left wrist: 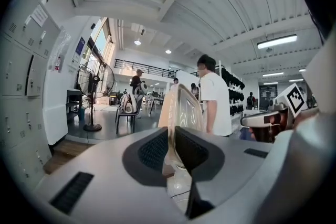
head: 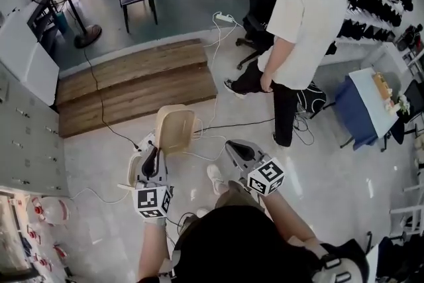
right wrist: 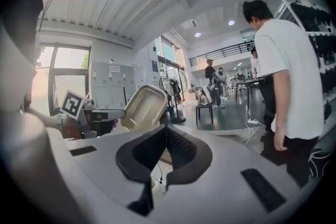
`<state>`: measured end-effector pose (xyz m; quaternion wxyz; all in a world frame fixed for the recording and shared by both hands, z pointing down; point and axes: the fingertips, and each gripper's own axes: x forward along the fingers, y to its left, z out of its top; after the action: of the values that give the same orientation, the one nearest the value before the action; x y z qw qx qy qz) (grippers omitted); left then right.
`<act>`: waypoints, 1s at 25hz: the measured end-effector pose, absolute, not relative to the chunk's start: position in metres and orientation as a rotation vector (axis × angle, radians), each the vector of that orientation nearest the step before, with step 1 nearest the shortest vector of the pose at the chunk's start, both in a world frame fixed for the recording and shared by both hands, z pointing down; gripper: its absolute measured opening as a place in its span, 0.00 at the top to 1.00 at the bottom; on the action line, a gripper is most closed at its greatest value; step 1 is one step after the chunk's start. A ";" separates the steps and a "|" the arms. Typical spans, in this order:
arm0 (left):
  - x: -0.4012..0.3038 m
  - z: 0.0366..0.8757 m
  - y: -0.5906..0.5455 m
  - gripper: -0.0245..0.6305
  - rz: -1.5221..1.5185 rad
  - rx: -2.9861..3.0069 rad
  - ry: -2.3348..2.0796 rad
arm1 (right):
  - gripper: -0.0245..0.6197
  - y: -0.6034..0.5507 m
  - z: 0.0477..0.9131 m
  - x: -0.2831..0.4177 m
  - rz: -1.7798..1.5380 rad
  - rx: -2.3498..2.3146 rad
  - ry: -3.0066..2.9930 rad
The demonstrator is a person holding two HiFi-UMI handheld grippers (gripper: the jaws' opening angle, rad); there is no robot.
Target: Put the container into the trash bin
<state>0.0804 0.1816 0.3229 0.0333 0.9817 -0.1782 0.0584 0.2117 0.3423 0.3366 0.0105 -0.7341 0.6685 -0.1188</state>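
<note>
The left hand-held gripper [left wrist: 175, 134] pinches the lower edge of a beige container [left wrist: 184, 107], holding it on edge above the pale floor [head: 106, 156], at 12 o'clock from its jaws. The right hand-held gripper [right wrist: 167, 131], at 3 o'clock of the container and apart from it, has its jaws pressed together on nothing. A person in a white T-shirt [head: 308, 16] stands at 1 o'clock, and a wooden platform [head: 132, 86] lies at 11 o'clock.
</note>
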 end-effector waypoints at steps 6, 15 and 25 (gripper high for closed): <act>0.123 0.317 0.144 0.89 0.208 3.004 -0.649 | 0.94 0.293 0.336 0.260 -0.393 -2.201 2.170; 0.186 0.308 0.093 0.89 0.211 2.968 -0.808 | 0.94 0.216 0.325 0.333 -0.377 -2.050 2.308; 0.210 0.318 0.049 0.89 0.206 2.853 -1.087 | 0.94 0.144 0.333 0.376 -0.386 -1.830 2.507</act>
<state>0.2098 0.0491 0.3183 0.0406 0.9316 -0.3550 0.0673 0.3764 0.1445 0.3331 0.0070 -0.5851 0.8015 -0.1234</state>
